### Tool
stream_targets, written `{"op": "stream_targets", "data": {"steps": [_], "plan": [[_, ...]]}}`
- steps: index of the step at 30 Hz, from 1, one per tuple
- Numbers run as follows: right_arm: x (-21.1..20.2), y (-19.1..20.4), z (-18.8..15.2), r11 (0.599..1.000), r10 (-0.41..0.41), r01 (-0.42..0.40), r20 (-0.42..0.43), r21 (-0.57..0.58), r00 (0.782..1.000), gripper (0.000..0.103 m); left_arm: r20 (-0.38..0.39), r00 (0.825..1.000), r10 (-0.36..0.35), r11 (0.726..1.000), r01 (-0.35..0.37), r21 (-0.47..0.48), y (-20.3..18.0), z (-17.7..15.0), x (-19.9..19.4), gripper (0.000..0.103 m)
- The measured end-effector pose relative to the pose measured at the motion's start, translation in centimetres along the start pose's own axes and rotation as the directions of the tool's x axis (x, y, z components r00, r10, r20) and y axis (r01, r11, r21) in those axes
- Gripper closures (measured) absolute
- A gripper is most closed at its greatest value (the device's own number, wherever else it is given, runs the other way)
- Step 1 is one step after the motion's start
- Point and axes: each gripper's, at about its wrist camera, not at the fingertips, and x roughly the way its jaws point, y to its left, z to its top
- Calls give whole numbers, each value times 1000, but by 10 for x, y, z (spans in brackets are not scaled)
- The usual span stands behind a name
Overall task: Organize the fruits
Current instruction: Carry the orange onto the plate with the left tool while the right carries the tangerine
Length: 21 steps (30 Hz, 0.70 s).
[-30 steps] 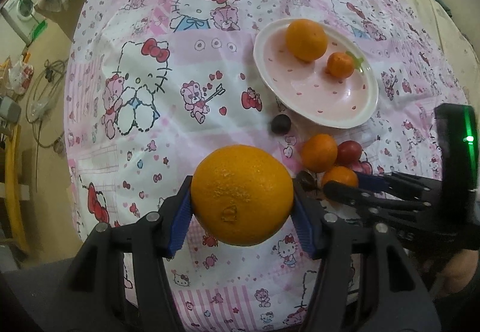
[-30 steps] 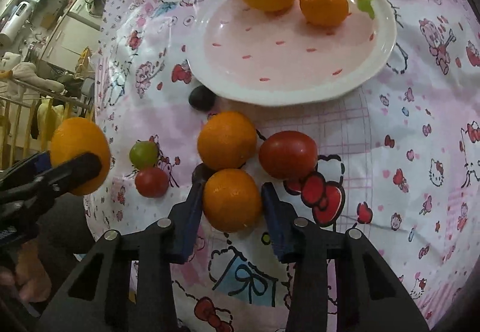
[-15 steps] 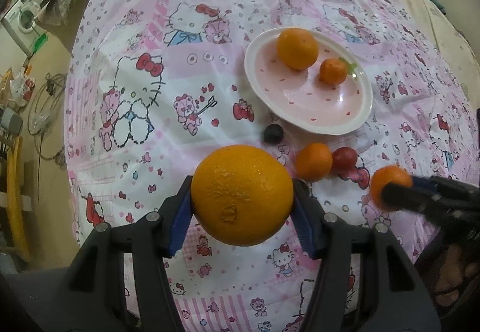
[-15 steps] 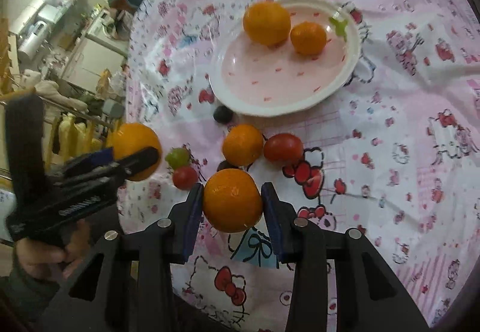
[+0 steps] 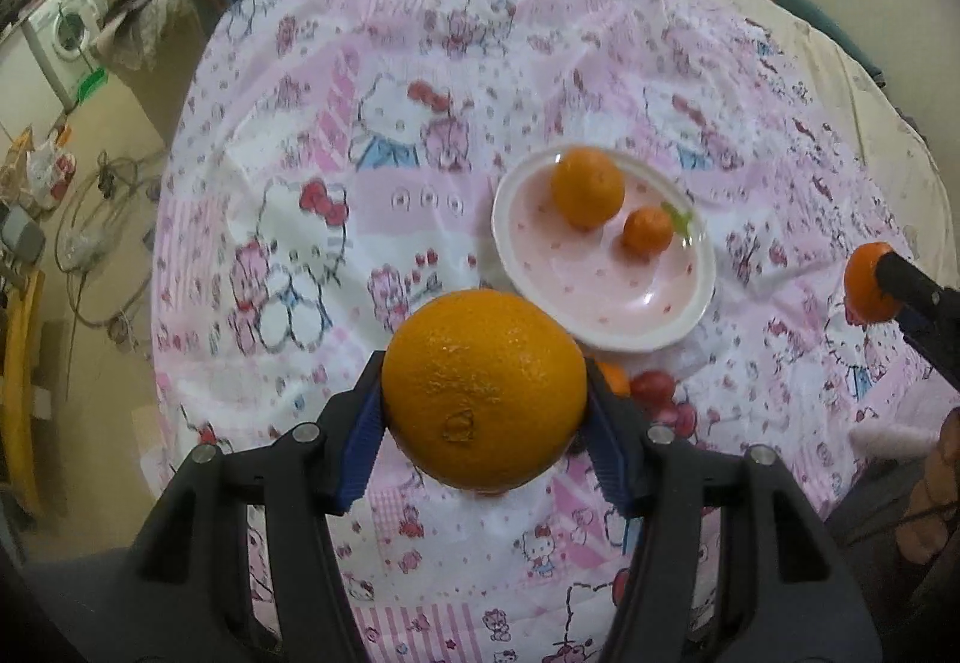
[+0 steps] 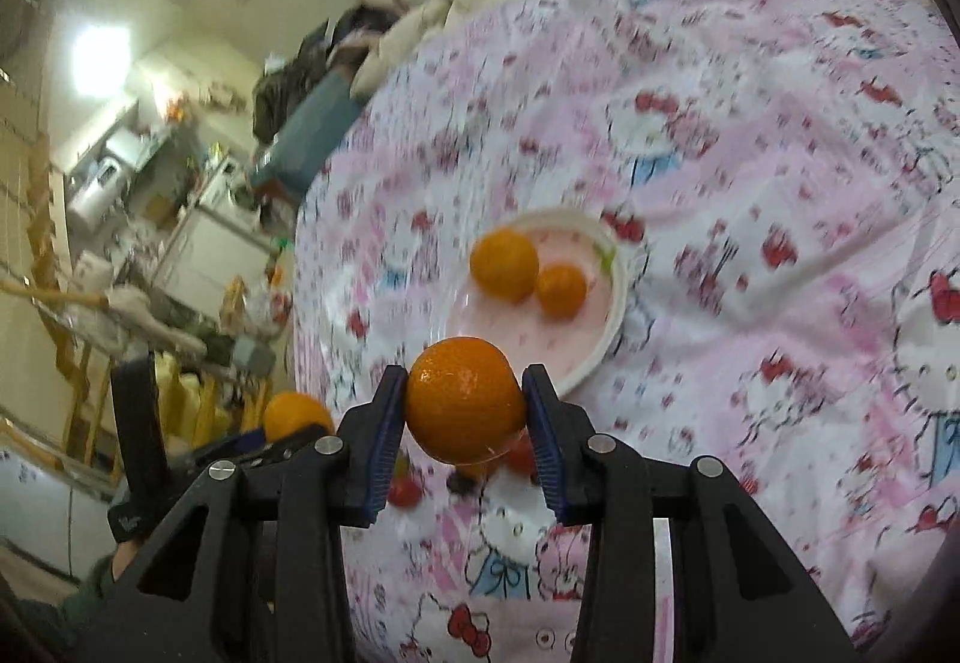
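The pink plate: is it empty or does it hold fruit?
Not empty: the pink plate holds a large orange and a smaller orange.

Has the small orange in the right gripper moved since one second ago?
Yes. The small orange rose off the tablecloth with the right gripper, away from the tomato toward the plate.

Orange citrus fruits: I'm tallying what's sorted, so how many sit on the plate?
2: a larger round orange at the pink plate's far side and a smaller mandarin beside it. Nothing seems hidden there.
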Motion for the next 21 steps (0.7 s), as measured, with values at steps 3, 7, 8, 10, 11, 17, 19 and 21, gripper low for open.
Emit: {"op": "stream_targets", "data": {"steps": [3,7,8,10,11,17,19,21], "plan": [[-4,-5,15,1000,-1,1,17,19,1000,62,21,1000,10,1000,-11,14,-4,14,-3,47],[-5,-10,34,1000,-12,11,28,18,1000,62,31,1000,5,1000,-6,25,-9,32,1,47],[-3,-10,38,1000,-17,17,27,13,999,62,32,999,4,1000,-5,31,-12,37,4,47],[3,-11,46,999,-37,37,16,-3,999,62,30,1000,7,999,-8,43,-16,44,11,47],[7,-12,49,999,-51,51,11,-11,999,62,29,1000,8,999,-9,47,-18,47,14,47],[41,-25,63,995,-96,95,-47,-29,994,62,-8,1000,9,997,-9,71,-33,63,49,47],[52,-28,67,995,-100,98,-64,-28,993,62,-19,1000,11,997,-10,78,-37,68,60,47],[58,-29,70,994,-106,103,-70,-37,992,62,-33,999,15,997,-12,82,-39,71,72,47]]}}
